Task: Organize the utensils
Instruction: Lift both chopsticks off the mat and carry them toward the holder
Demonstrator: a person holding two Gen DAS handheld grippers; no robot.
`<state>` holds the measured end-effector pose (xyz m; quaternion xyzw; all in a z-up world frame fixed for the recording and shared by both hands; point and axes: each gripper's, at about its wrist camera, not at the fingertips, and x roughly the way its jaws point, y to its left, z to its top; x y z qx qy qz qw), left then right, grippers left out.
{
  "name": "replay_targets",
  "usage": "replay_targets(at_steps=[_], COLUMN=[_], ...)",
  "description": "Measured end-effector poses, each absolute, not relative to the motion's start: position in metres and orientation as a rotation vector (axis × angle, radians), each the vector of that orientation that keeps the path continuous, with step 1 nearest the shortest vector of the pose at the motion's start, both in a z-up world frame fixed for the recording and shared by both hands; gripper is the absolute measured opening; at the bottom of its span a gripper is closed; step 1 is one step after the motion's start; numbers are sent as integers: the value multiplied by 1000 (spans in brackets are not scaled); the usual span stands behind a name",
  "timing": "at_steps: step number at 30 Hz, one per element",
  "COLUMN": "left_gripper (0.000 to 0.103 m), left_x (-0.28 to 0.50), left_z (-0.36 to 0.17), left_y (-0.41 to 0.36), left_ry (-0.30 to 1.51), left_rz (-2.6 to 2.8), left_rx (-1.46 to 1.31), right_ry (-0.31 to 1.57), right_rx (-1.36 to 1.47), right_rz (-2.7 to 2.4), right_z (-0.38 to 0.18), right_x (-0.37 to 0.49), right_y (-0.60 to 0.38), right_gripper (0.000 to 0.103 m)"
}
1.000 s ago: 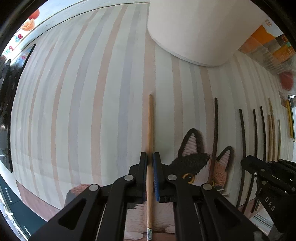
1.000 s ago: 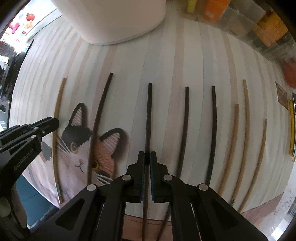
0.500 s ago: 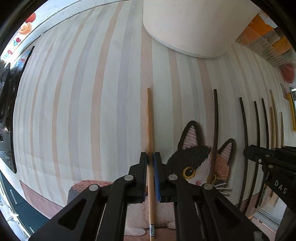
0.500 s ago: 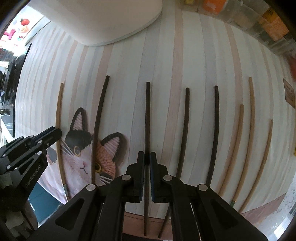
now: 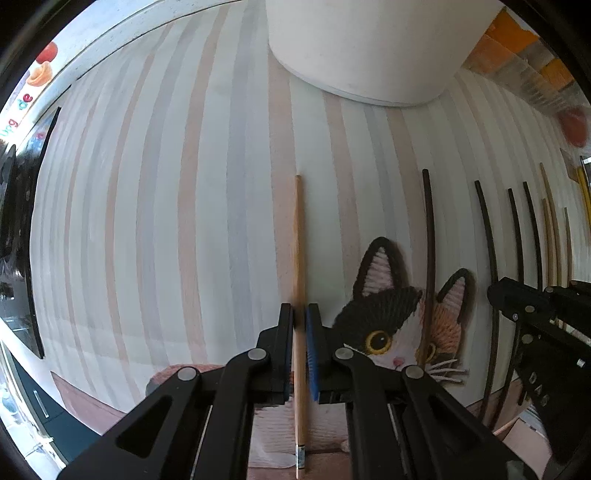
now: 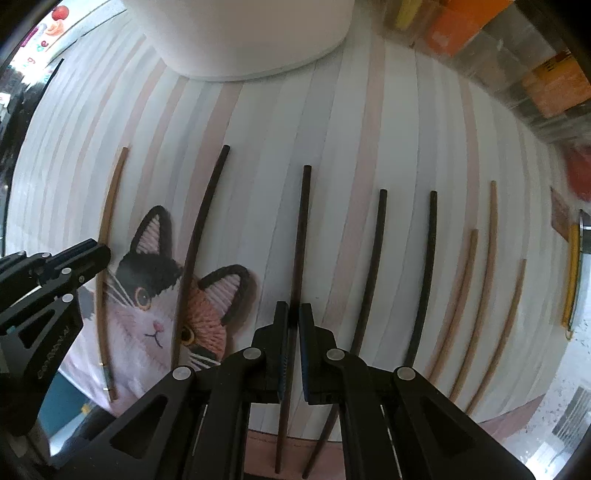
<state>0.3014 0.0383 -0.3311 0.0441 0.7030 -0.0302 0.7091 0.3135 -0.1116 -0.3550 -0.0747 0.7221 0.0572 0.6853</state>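
While both tools point straight down at the striped mat (image 5: 177, 221) on the worktop, each is already clamped on a single chopstick. The left hand-held gripper (image 5: 300, 314) is clenched on a light wooden chopstick (image 5: 299, 236), which runs lengthwise between its pads with its metal-tipped end showing below them. The right hand-held gripper (image 6: 290, 314) is clenched on a dark chopstick (image 6: 301, 229) in the same manner.

These are thin, stiff, very light sticks — weight is no concern, but a smooth round shaft can roll or pivot in a two-pad pinch. Both grips sit well down the shaft toward the near end, so the long free part may swing if the hand turns quickly; a hold nearer the middle would balance better.

Other sticks lie on the mat, roughly parallel and apart from one another: another dark chopstick (image 6: 207, 236) across the embroidered cat patch (image 6: 155, 295), two more dark ones (image 6: 373, 266) to the right of the held one, and three pale wooden ones (image 6: 484, 273) beyond. A large white container (image 6: 240, 33) stands at the mat's far edge — probably where they belong, though that is a guess.
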Motion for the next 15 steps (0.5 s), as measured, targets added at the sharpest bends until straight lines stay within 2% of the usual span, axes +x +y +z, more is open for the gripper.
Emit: replay_targets(at_steps=[6,15], left_gripper=[4,4], left_x=[298,298], left_z=[-313,-236], left_y=[42,39], left_ry=[1514,1309], left_rz=[-94,-161], left_rx=[57,9], right_ry=[1537,1326], right_rx=[-97,25], right_rz=[143,198], right_z=[-346,-277], right_x=[301,287], right_y=[-112,-132], right_gripper=[5,5])
